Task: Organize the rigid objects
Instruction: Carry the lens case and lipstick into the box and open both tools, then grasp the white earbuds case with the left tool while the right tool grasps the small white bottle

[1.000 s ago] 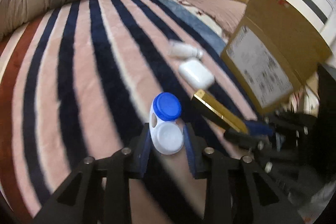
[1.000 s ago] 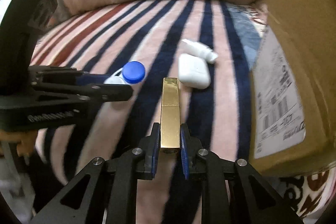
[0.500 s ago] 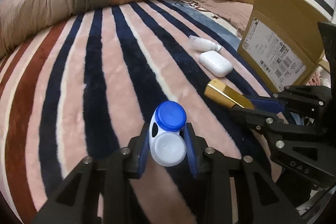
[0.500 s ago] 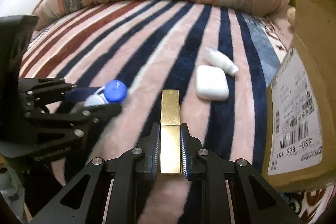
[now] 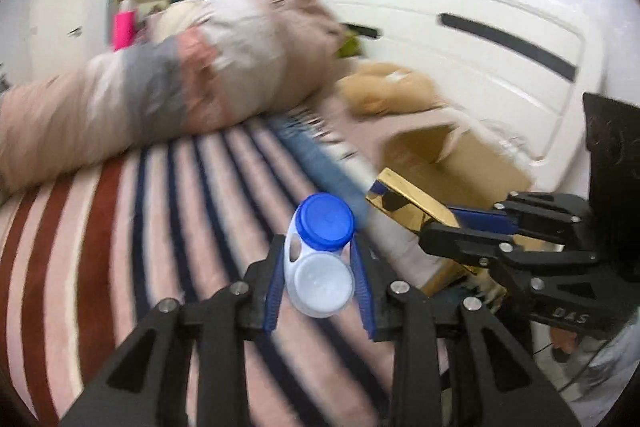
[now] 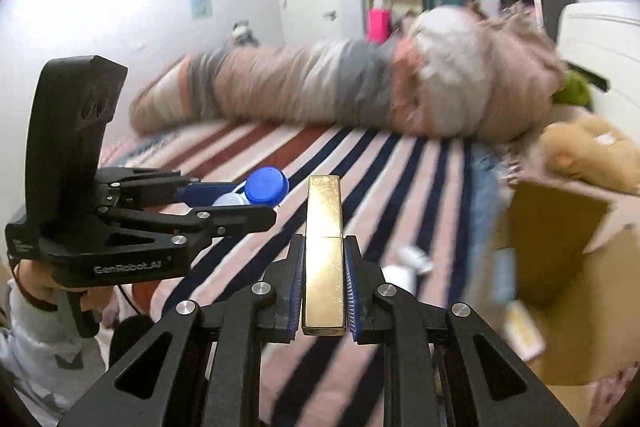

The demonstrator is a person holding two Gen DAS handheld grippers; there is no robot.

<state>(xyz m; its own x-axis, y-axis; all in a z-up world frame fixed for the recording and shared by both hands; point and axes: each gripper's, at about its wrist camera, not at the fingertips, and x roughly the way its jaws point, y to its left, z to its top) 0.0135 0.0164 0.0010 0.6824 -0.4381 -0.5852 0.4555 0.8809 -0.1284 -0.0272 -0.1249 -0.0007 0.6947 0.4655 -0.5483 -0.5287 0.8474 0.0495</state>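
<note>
My left gripper (image 5: pixel 318 263) is shut on a white contact lens case with a blue cap (image 5: pixel 320 251) and holds it above the striped blanket (image 5: pixel 120 247). It also shows in the right wrist view (image 6: pixel 260 189). My right gripper (image 6: pixel 323 275) is shut on a gold rectangular bar (image 6: pixel 324 251), also lifted; the bar shows in the left wrist view (image 5: pixel 412 205). An open cardboard box (image 6: pixel 568 247) stands at the right. A white earbud case (image 6: pixel 396 277) and a small white bottle (image 6: pixel 416 257) lie on the blanket below my right gripper.
A rolled quilt (image 6: pixel 320 91) lies across the far side of the bed. A tan plush toy (image 6: pixel 592 151) sits behind the box. A white headboard (image 5: pixel 460 39) stands at the right. Shelves and a teal curtain are in the background.
Both grippers have lifted and tilted up with their objects, so the room and the box's open top now show. The earbud case and bottle have dropped low in the right view.
</note>
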